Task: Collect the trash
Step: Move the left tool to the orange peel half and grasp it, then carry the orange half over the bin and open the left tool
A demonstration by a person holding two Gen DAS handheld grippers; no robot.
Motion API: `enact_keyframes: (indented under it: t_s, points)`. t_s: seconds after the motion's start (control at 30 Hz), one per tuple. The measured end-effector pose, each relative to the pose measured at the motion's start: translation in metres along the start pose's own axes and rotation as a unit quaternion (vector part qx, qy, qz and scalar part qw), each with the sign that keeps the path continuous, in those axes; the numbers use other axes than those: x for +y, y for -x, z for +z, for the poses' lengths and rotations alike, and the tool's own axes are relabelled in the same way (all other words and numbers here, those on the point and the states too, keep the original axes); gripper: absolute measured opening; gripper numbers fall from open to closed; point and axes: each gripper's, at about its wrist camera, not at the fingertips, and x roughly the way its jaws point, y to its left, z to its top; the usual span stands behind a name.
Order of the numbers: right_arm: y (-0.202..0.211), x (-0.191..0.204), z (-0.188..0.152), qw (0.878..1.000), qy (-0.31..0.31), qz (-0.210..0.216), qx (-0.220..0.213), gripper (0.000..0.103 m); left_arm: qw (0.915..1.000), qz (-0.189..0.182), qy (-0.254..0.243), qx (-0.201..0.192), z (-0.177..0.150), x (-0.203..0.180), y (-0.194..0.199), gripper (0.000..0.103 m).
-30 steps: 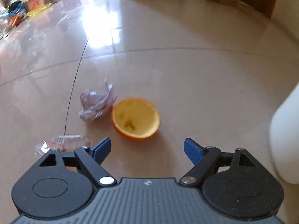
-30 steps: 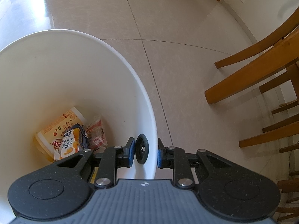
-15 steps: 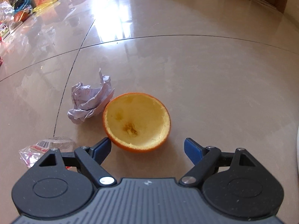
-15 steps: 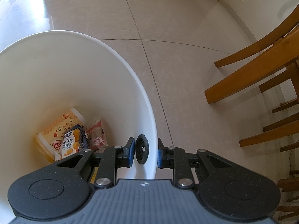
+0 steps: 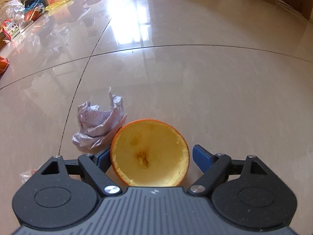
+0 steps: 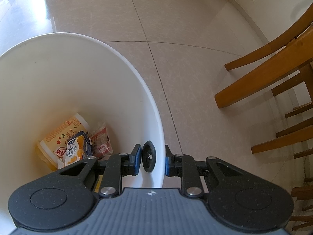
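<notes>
The left gripper (image 5: 149,157) stood spread, its jaws flanking the peel (image 5: 149,153) on the floor (image 5: 215,88), cup side up, untouched. Paper (image 5: 99,125) touched the peel's far-left edge. The right gripper (image 6: 150,160) pinched the bin (image 6: 154,117) rim.

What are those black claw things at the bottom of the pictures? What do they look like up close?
They are two matching hand-held grippers. The left gripper and right gripper each have a ribbed grey body with a small white emblem, two rounded, speckled black housings with embossed circles, black link arms on silver rivets, and blue pads on the fingertips. No cables, sleeves or hands show in either view.
</notes>
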Motion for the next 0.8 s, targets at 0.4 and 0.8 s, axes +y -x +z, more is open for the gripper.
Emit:
enact_keyframes:
  t_s: [0.4, 0.8]
  points:
    - [0.000, 0.000, 0.001, 1.000, -0.001, 0.000, 0.001, 0.027, 0.9999, 0.004, -0.015, 0.006, 0.004, 0.000, -0.001, 0.066]
    - [-0.001, 0.003, 0.001, 1.000, 0.005, -0.007, 0.001, 0.027, 0.9955, -0.040, -0.079, 0.034, 0.019, -0.001, 0.051, 0.062]
